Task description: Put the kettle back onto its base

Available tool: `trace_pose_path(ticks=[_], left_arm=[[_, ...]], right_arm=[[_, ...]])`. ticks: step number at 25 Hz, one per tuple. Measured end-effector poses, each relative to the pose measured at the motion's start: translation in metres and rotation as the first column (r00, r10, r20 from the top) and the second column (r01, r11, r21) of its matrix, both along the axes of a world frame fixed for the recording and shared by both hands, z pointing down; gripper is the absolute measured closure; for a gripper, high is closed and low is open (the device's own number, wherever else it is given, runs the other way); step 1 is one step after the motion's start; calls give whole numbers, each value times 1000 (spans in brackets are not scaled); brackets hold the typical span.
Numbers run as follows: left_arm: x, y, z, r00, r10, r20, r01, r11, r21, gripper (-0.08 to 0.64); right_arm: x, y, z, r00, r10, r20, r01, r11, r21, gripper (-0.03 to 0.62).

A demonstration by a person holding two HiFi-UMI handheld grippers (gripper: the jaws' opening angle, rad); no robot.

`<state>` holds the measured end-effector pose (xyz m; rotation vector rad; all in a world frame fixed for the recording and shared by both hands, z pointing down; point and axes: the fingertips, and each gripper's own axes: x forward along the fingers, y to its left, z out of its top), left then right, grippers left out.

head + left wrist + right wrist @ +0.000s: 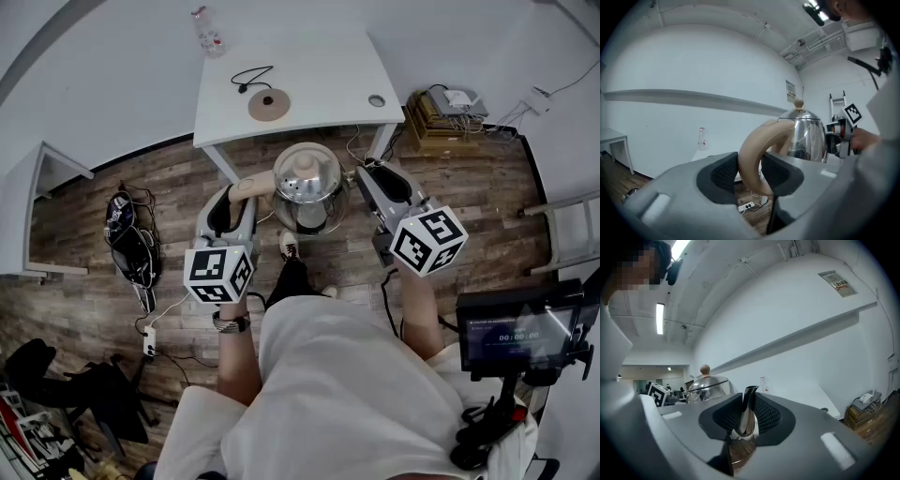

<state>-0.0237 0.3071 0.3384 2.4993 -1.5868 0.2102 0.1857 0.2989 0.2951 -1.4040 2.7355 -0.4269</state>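
Kettle: a domed polished steel kettle [307, 183] is held in the air over the wood-plank floor [469, 187], just in front of the white table [319, 84], between the two grippers.
Left gripper: the left gripper [246, 192] has its jaws set wide, with the pads pressed on the kettle's tan curved handle [757, 154].
Right gripper: the right gripper [367, 178] has its jaws nearly together, pinching the narrow steel spout [746, 413].
Base: the round tan base [268, 104] lies with its black cord [251, 77] on the table, well apart from the kettle.

white shirt [347, 394], black trousers [292, 281], wristwatch [231, 322]
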Motion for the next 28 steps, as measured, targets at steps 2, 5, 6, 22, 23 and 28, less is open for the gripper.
trace_pose_path(ticks=[2,5,6,22,23,28], left_arm=[[0,0,0,1000,0,0,0,1000,0,399],[-1,0,1,1000,-1,-1,1,1000,1,399],[-1,0,1,1000,-2,-2,2,1000,2,399],[5,-54,18,1000,13,-13,-14,1000,-18,399],[3,-69,20,1000,16,-12,-16,1000,-26,399],[-8,-111,27,1000,23,-13,-24,999,-47,399]], right_arm=[[0,0,1,1000,0,0,0,1000,-2,512],[-1,0,2,1000,0,0,0,1000,-1,511],[-1,0,2,1000,-1,-1,1,1000,1,511],[5,-53,19,1000,17,-17,-17,999,-30,506],[3,-69,21,1000,22,-16,-23,999,-40,506],[-8,-112,26,999,38,-27,-39,998,-55,508]])
